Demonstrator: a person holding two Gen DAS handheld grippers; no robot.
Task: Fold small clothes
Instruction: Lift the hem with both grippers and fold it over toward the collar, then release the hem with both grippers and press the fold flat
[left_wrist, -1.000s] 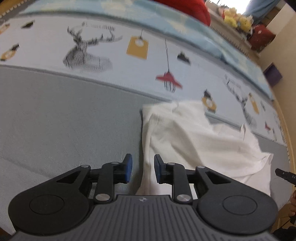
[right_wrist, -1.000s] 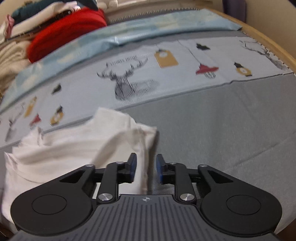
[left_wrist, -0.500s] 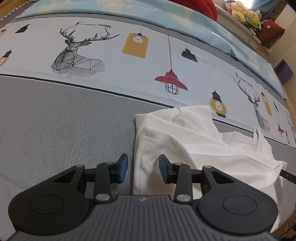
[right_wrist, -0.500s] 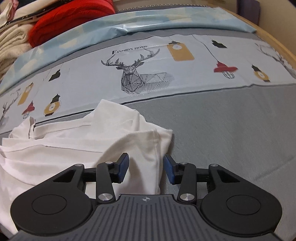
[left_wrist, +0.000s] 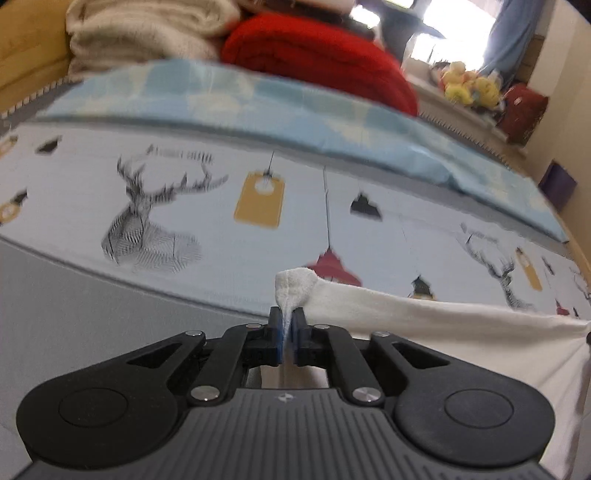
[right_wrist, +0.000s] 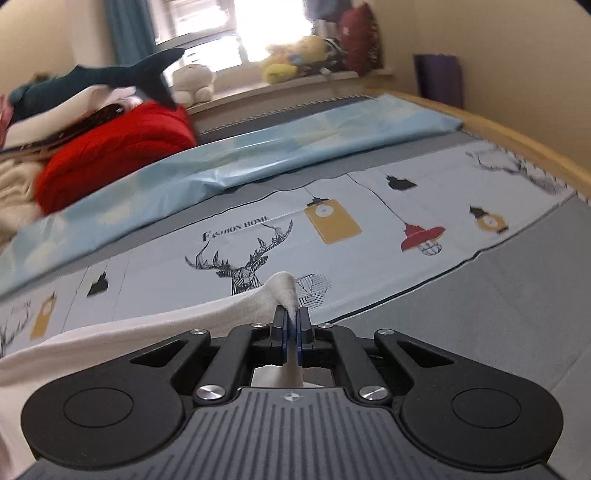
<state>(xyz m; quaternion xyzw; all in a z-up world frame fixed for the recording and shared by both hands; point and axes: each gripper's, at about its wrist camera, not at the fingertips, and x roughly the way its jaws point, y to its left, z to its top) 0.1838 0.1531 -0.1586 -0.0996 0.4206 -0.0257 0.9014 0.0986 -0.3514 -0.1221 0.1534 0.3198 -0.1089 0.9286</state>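
A small white garment (left_wrist: 424, 314) is held up off the bed, stretched between both grippers. My left gripper (left_wrist: 287, 325) is shut on one corner of it; a tuft of cloth sticks up above the jaws and the fabric runs off to the right. My right gripper (right_wrist: 291, 326) is shut on the other corner of the white garment (right_wrist: 166, 328), which runs off to the left. The lower part of the garment hangs below both grippers, out of sight.
The bed has a grey sheet (right_wrist: 480, 314) and a pale cover printed with deer and lamps (left_wrist: 258, 203). A light blue quilt (right_wrist: 258, 155) lies behind, then a red blanket (left_wrist: 314, 59), cream blankets and plush toys (right_wrist: 295, 59) by the window.
Both grippers closed on the garment's corners and lifted it off the bed; the cloth is now pulled taut between them, and both views tilted up toward the far side of the bed.
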